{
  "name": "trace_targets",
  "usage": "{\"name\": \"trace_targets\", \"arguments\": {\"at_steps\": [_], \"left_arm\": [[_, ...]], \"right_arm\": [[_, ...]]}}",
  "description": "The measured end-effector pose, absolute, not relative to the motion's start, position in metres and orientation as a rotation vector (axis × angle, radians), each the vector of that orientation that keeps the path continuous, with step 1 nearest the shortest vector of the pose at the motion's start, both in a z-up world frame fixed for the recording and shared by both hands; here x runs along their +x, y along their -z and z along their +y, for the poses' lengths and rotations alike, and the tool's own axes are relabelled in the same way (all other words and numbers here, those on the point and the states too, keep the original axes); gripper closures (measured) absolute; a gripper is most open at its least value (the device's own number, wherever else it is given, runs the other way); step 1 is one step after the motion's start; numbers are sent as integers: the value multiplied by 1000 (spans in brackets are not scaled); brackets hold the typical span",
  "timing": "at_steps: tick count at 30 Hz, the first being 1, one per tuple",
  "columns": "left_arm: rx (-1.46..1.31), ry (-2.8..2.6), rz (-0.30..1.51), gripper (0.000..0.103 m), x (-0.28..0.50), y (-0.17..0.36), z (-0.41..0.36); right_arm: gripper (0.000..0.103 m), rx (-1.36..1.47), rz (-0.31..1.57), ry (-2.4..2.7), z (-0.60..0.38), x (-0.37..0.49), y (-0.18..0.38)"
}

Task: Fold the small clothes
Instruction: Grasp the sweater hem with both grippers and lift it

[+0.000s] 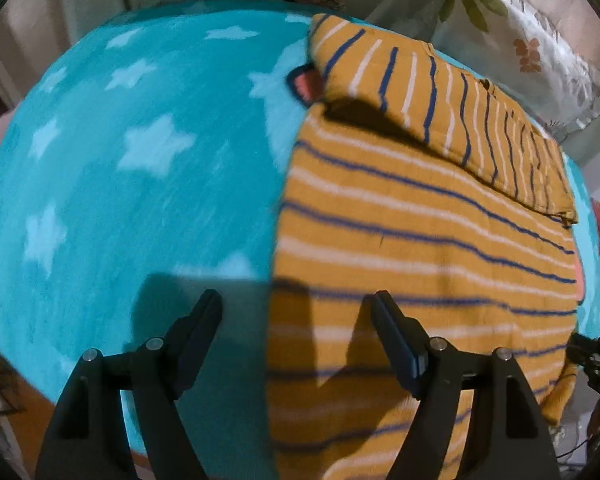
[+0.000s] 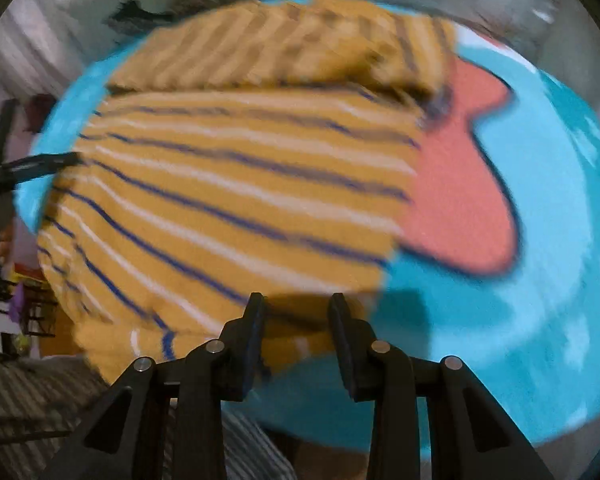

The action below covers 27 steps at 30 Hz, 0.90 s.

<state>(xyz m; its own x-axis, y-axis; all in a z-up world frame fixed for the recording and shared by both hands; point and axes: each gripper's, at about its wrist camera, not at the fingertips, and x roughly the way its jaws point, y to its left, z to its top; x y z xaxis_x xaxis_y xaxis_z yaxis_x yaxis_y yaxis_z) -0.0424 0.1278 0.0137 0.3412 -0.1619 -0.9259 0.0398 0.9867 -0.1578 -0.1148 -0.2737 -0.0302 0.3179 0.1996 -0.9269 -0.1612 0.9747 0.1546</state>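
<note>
A turquoise fleece blanket (image 1: 140,200) with pale stars covers the work surface, its nap soft and slightly fuzzy; a coral patch (image 2: 460,184) with a dark outline is printed on it. Past the blanket's far edge lies floral-printed bedding (image 1: 540,60), glossy and crumpled.

The mustard striped garment (image 1: 420,240) is spread flat on the blanket, toward its right side in the left wrist view. It is a soft knit with thin navy and white stripes. Its far part is folded over onto the body as a long flap (image 1: 440,100), so the flap's stripes run crosswise to those beneath, and the fold casts a dark shadow. In the right wrist view the garment covers part of the coral patch.

The left gripper (image 1: 296,304) hangs above the garment's left edge with its black fingers spread wide, one over bare blanket, the other over the knit, holding nothing. The right gripper (image 2: 296,304) sits at the garment's near edge, its fingers parted with the cloth's hem seen between them; whether they touch the cloth I cannot tell, as that view is blurred.
</note>
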Motion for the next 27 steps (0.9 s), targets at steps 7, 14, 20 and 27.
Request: {"name": "trace_targets", "arguments": {"at_steps": [7, 14, 20, 27], "left_arm": [[-236, 170, 1209, 7, -74, -12, 136], [-271, 263, 1209, 5, -102, -12, 121], [-381, 264, 1202, 27, -125, -16, 127], [-436, 218, 1207, 30, -143, -15, 132]], "right_arm": [[58, 483, 1234, -342, -319, -144, 45], [43, 618, 1239, -483, -306, -145, 56], [43, 737, 1273, -590, -305, -142, 65], [26, 886, 1343, -699, -290, -138, 83]]}}
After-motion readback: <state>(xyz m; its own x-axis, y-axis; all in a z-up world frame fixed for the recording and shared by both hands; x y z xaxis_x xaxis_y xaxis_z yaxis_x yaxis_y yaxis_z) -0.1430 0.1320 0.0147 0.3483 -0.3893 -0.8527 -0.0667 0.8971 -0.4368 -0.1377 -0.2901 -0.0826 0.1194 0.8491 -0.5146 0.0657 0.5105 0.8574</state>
